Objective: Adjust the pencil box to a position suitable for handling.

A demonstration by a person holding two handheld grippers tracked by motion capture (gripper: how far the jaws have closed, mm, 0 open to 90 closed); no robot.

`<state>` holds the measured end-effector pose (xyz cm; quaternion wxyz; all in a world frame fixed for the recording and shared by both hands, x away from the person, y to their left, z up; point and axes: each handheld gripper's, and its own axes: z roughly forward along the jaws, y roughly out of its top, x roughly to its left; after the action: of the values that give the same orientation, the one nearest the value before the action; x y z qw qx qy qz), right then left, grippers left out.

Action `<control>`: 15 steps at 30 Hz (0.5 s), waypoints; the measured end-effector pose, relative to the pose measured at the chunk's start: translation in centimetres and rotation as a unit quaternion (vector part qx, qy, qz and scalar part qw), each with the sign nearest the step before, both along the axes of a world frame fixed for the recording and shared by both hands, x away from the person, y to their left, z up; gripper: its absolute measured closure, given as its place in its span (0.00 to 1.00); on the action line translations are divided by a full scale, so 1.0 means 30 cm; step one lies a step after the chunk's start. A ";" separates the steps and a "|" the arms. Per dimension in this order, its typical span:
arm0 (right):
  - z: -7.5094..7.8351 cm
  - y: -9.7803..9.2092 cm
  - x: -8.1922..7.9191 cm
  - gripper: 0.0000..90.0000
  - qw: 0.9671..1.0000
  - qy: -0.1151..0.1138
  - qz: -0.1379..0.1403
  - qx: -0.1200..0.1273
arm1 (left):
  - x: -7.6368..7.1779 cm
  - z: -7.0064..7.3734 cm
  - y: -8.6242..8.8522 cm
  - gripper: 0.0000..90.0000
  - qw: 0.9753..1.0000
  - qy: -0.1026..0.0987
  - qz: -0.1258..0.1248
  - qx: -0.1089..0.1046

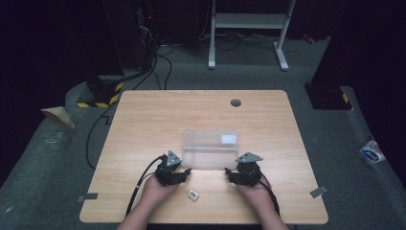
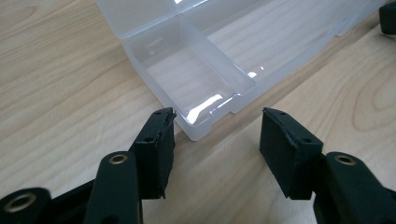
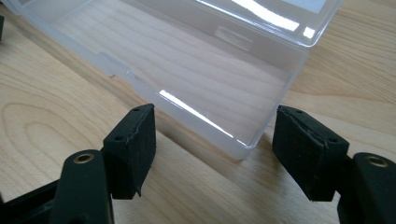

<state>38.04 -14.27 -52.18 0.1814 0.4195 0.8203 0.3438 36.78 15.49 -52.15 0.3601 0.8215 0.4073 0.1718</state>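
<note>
A clear plastic box [image 1: 210, 148] lies open on the wooden table [image 1: 143, 115], its lid folded back with a white label [image 1: 229, 139]. My left gripper [image 1: 184, 170] stands open at the box's near left corner [image 2: 198, 130], which sits just ahead of the gap between its jaws. My right gripper [image 1: 229, 171] is open too, with the near right corner [image 3: 245, 151] of the box between and just beyond its jaws. The box [image 2: 196, 79] looks empty inside. A small white item [image 1: 193, 194] lies on the table between the person's hands.
A round grey cable grommet [image 1: 235, 102] sits near the table's far edge. Grey tape pieces [image 1: 318, 191] mark the near corners. Cables trail from both grippers over the front edge. Beyond the table stand a white frame [image 1: 249, 28] and dark equipment.
</note>
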 end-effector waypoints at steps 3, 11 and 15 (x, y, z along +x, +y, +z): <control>-0.001 0.012 -0.002 0.34 1.000 -0.004 0.008 -0.007 | -0.029 -0.002 0.019 0.52 1.000 -0.004 0.002 -0.001; -0.002 0.019 -0.005 0.34 1.000 -0.007 0.010 -0.011 | -0.031 -0.006 0.010 0.51 1.000 -0.011 0.014 0.000; -0.002 0.018 -0.004 0.34 1.000 -0.008 0.006 -0.011 | -0.021 -0.007 0.009 0.52 1.000 -0.013 0.017 0.000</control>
<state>37.92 -13.73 -52.24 0.1907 0.4102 0.8249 0.3391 36.15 15.74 -52.36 0.3625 0.8122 0.4163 0.1887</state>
